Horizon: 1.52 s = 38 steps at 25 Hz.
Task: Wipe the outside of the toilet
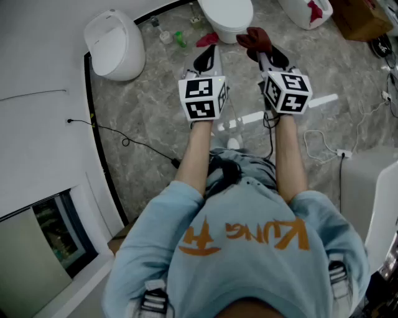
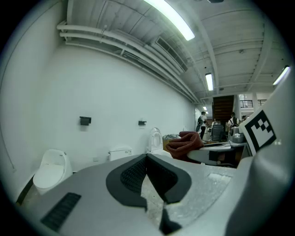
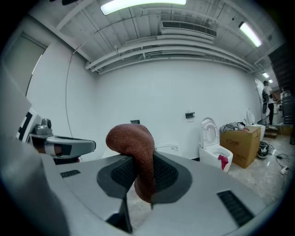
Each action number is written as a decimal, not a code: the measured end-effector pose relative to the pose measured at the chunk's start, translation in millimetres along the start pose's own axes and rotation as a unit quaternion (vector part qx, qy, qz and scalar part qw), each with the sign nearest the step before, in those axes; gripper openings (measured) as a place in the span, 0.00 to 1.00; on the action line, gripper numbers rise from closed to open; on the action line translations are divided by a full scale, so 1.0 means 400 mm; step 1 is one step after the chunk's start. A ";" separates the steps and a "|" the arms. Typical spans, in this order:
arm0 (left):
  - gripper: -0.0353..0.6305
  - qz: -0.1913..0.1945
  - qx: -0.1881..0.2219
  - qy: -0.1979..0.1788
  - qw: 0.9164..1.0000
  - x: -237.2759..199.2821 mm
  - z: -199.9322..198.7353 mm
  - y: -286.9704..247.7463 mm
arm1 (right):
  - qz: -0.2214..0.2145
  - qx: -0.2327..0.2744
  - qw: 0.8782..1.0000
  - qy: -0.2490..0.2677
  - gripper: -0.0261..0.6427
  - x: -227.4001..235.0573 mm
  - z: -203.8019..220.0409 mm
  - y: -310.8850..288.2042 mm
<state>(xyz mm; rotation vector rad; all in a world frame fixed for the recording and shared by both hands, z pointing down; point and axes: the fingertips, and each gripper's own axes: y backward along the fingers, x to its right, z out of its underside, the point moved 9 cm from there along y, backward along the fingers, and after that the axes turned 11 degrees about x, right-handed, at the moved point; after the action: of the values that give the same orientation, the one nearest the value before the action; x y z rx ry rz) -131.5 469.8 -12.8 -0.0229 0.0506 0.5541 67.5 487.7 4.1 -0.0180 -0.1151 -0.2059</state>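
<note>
Looking steeply down in the head view: both grippers held out side by side above a grey marbled floor (image 1: 143, 118), near each other but apart.

Right gripper (image 1: 263, 54), centre-right of frame: clenched on a rust-brown cloth (image 1: 255, 38). Confirmed in the right gripper view (image 3: 144, 160): cloth (image 3: 132, 143) pinched between the dark pads, bunched in a rounded hump above them, with one end hanging below.

Left gripper (image 1: 208, 61), just left of centre: closed on nothing. Confirmed in the left gripper view (image 2: 147, 159): pad tips pressed together, only floor behind them. Same view, right of centre: the cloth (image 2: 184, 143) in the other gripper.

Toilet (image 1: 227, 15): white, at top centre of the head view, just beyond both gripper tips. Cloth close to its front edge in the picture; contact not clear.

Elsewhere in the head view:
- second white toilet (image 1: 115, 45), upper left, by the white wall
- red rag (image 1: 207, 40) and green bottle (image 1: 180, 41) on the floor, upper centre
- cardboard box (image 1: 360, 18), upper right corner
- black cable (image 1: 124, 138) trailing across the floor, left of centre
</note>
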 end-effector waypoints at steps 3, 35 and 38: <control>0.05 -0.006 0.000 0.002 1.000 0.006 0.009 -0.001 | -0.009 0.009 1.000 0.002 0.16 0.010 -0.005 0.001; 0.05 -0.009 0.022 0.044 0.999 -0.137 -0.011 -0.233 | 0.104 0.004 0.995 0.011 0.16 0.227 -0.080 -0.107; 0.05 -0.003 0.004 0.044 0.999 -0.172 0.023 -0.299 | 0.106 -0.009 0.994 0.009 0.16 0.243 -0.058 -0.180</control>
<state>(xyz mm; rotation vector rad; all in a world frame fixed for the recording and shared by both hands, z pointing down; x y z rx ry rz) -126.4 332.2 1.1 -0.0396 0.1378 0.5467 149.6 396.8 -7.3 -0.0465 -0.0922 0.0046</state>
